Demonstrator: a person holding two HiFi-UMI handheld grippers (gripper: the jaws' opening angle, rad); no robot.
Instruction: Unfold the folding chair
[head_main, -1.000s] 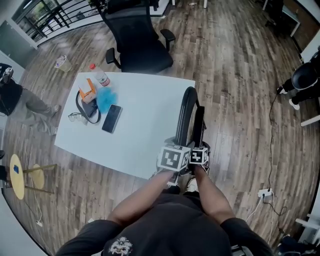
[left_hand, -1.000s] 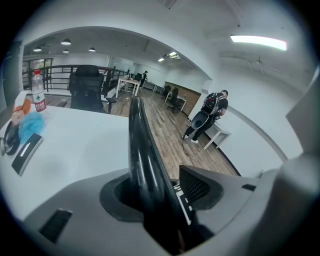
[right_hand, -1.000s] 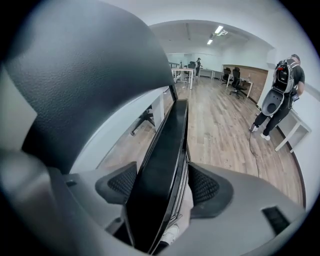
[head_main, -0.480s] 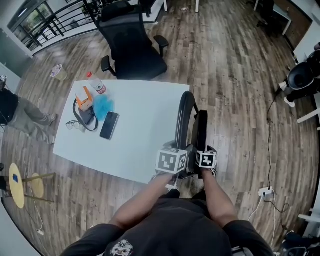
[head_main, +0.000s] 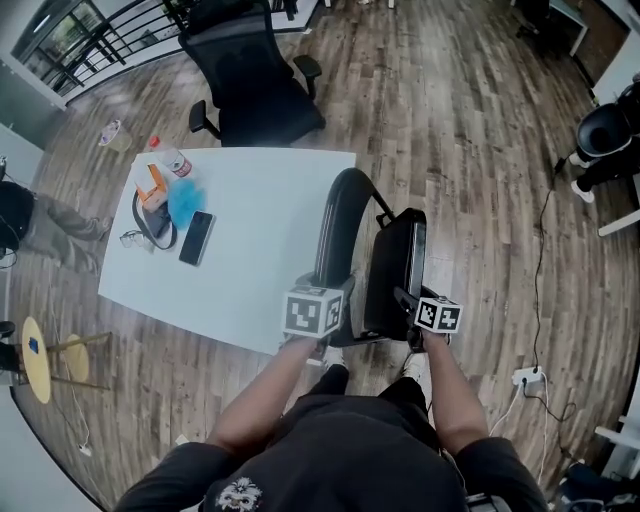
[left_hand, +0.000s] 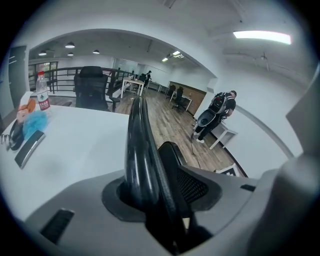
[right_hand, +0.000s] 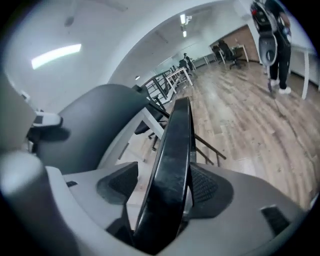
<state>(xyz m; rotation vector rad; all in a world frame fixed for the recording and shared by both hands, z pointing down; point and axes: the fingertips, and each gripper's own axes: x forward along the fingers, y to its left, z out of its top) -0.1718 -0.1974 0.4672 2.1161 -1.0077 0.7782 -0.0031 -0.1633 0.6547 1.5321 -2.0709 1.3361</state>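
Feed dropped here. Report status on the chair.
Left tongs closing on backrest. Right tongs grip seat, part unfolded. Table close beside.

your black folding chair (head_main: 392, 275) stands partly open just beside the white table (head_main: 260, 230), its curved back frame (head_main: 338, 215) spread apart from the upright seat panel (head_main: 395, 262).

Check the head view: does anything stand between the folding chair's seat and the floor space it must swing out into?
Nothing visible does. On the folding chair, the seat sits on the side away from the white table, with only wooden floor beside it. The power strip lies farther off to the right.
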